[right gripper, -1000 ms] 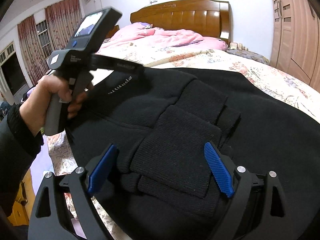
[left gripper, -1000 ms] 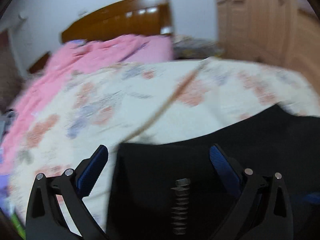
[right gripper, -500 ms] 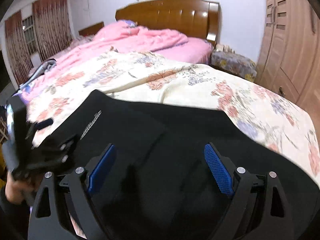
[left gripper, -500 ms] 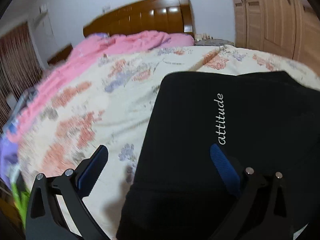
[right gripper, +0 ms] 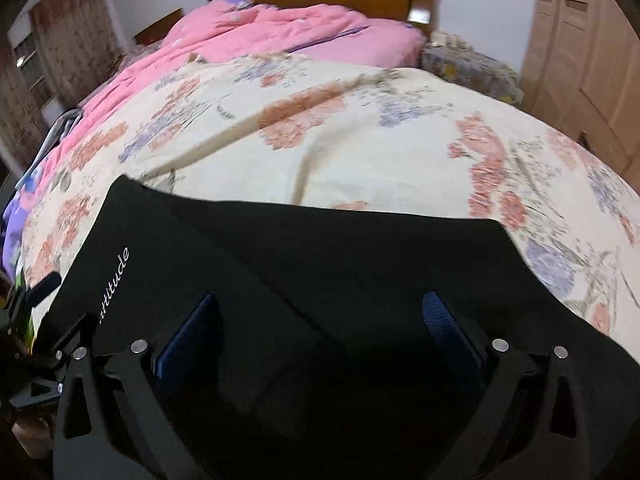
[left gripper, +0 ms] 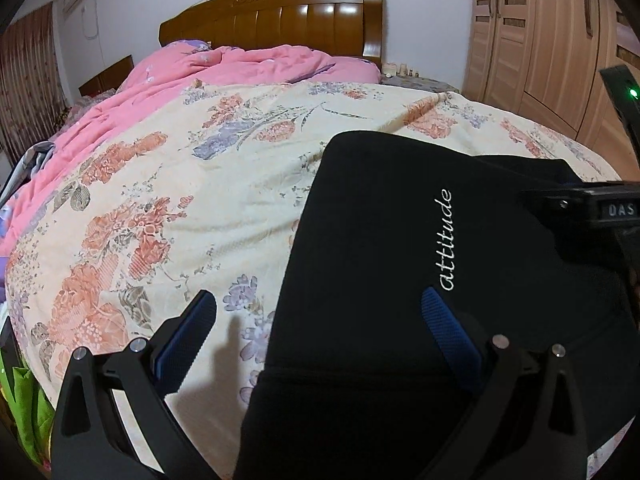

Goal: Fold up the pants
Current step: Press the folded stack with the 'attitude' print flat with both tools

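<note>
Since a second ago both tools, left tool (left gripper: 320, 328) and right tool (right gripper: 320, 328), have backed off, jaws spread; black pants (left gripper: 400, 260) run past the frame's bottom edge.

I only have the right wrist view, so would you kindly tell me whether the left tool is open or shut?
Observer: Open. The left tool grips nothing.
Operator: Where do its fingers sit?
Observer: One finger is over the floral quilt, the other over the black pants, straddling their left edge.
Operator: Is the lettering readable there?
Observer: Yes, the whole word "attitude" shows in white.
</note>
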`<state>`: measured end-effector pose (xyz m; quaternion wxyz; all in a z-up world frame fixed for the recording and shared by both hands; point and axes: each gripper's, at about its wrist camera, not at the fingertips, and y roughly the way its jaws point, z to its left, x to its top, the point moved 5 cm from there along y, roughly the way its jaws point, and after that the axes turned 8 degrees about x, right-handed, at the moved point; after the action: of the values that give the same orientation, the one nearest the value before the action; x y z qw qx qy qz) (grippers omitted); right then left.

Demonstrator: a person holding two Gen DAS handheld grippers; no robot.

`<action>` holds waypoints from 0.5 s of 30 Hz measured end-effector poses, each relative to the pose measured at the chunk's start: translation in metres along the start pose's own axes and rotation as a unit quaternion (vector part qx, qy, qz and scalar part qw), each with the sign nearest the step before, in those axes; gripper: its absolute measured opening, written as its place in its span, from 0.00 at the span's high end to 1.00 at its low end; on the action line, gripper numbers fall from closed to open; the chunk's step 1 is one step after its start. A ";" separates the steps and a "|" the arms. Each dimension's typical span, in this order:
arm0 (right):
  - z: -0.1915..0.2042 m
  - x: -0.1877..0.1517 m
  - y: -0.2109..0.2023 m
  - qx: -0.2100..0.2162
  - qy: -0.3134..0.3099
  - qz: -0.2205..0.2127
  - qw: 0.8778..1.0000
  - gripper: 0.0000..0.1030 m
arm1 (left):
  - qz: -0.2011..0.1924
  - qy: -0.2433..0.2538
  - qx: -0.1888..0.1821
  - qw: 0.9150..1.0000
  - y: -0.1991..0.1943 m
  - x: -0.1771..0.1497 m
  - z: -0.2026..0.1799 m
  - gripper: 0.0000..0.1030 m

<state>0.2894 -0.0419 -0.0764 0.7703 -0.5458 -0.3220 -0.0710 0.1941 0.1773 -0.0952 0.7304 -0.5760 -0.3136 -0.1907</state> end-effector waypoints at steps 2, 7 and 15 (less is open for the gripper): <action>0.010 0.012 -0.009 0.009 -0.002 -0.028 1.000 0.05 | -0.002 0.002 0.004 1.000 0.000 0.000 0.000 0.01; 0.050 0.039 0.006 0.018 -0.040 -0.014 0.999 0.05 | -0.017 0.016 0.033 0.999 -0.006 0.000 -0.006 0.01; 0.028 0.038 0.049 0.018 0.014 0.045 0.999 0.05 | -0.012 0.009 0.023 1.000 -0.004 0.001 -0.002 0.01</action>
<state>0.3302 0.0115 -0.0879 0.7869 -0.5447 -0.2874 -0.0376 0.1923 0.1742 -0.0917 0.7438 -0.5535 -0.3180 -0.1980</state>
